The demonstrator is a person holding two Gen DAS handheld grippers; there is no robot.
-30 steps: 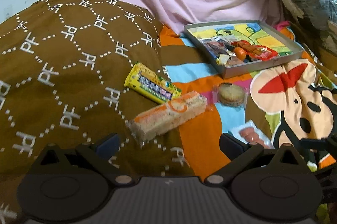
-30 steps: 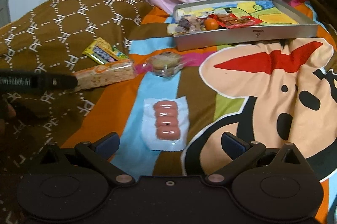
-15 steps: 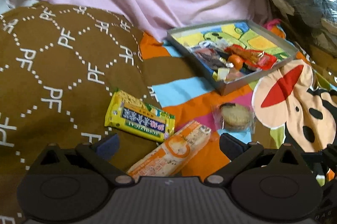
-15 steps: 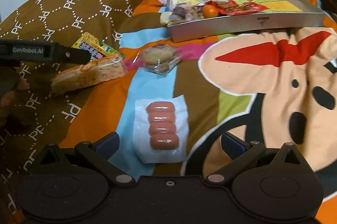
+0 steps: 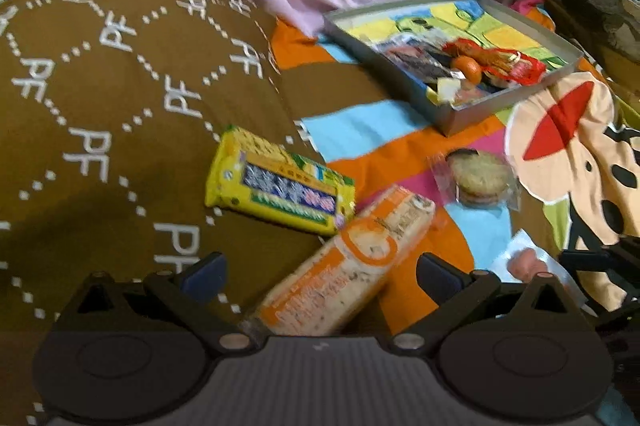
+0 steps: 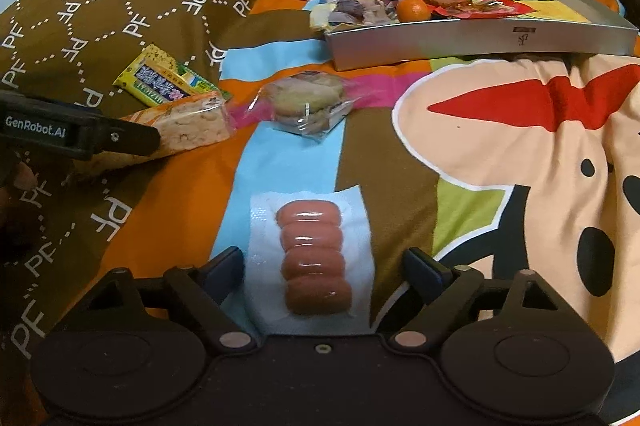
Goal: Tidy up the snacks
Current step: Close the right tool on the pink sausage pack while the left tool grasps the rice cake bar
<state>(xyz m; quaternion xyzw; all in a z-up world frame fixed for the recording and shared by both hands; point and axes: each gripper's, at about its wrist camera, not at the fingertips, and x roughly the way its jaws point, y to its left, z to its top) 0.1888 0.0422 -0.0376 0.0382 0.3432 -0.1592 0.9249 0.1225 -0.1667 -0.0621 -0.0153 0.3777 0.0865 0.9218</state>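
We work on a cartoon bedspread (image 6: 500, 153); brown pillow (image 6: 100, 17) at ten o'clock. Left gripper (image 5: 320, 272) wide around rice bar (image 5: 344, 266); right gripper (image 6: 324, 266) closing around sausages (image 6: 314, 258).

The right gripper (image 6: 322, 272) is angling downward, jaws closing; the left gripper (image 5: 318, 274) is tilting down, jaws apart.

Brown cushion (image 6: 120, 9): white "PF" lettering repeated inside a dotted lattice. Left gripper (image 6: 80, 133), just beside the cushion: "GenRobot.AI" in white on its black side. Yellow snack packet (image 5: 280, 181), lying on the cushion: print illegible.
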